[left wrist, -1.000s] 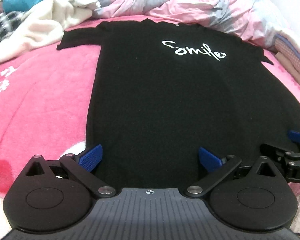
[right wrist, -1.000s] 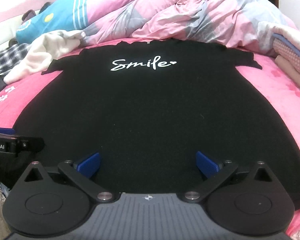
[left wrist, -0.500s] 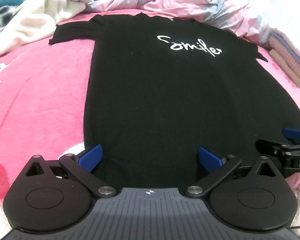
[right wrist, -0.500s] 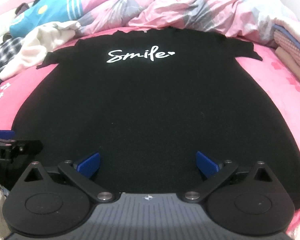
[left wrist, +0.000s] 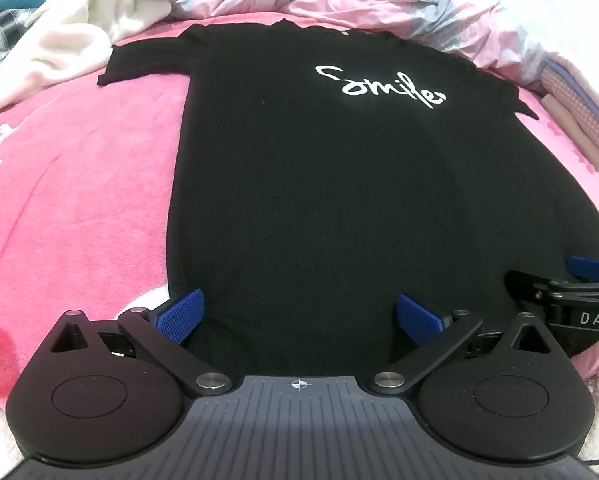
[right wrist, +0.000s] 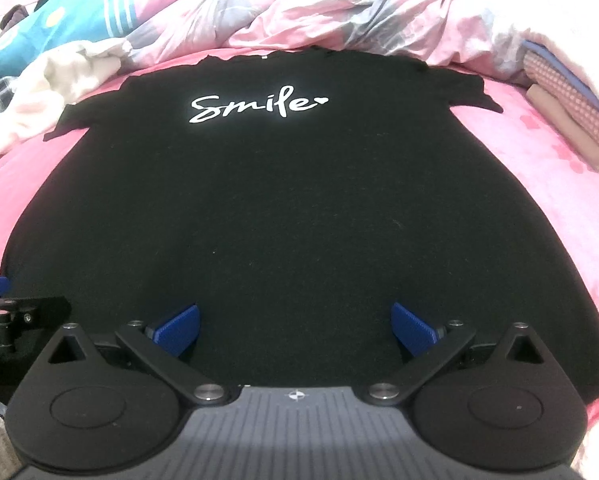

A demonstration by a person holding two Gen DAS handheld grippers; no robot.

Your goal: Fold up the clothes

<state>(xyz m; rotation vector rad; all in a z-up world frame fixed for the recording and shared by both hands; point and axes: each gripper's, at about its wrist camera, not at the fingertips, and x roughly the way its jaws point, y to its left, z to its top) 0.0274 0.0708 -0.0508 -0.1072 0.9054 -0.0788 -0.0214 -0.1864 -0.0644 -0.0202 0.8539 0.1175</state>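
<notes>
I hold my left gripper [left wrist: 298, 312] and my right gripper [right wrist: 295, 322] side by side at the near hem of the black T-shirt [left wrist: 339, 184], and both pairs of jaws stand spread wide with nothing between them, the blue pads [left wrist: 181, 314] just above the cloth. The shirt lies flat, print side up, on the pink bed cover [left wrist: 67, 184], its collar toward the crumpled pink duvet [right wrist: 339, 4] and both short sleeves spread out to the sides. Over the last second the view has shifted only a little: the shirt slid slightly in my left camera and came back, and the hem stays under my fingers, so I have been hovering and lining up, not pulling. Nothing is folded yet; the shirt is smoothed and ready, so I judge this to be the start of the first fold. A cream garment [left wrist: 79, 28] lies heaped past the left sleeve, and a folded stack [right wrist: 567, 104] sits at the far right, well apart from the shirt. Next I would need to close on the hem corners, and thin cloth on a soft cover may bunch.
</notes>
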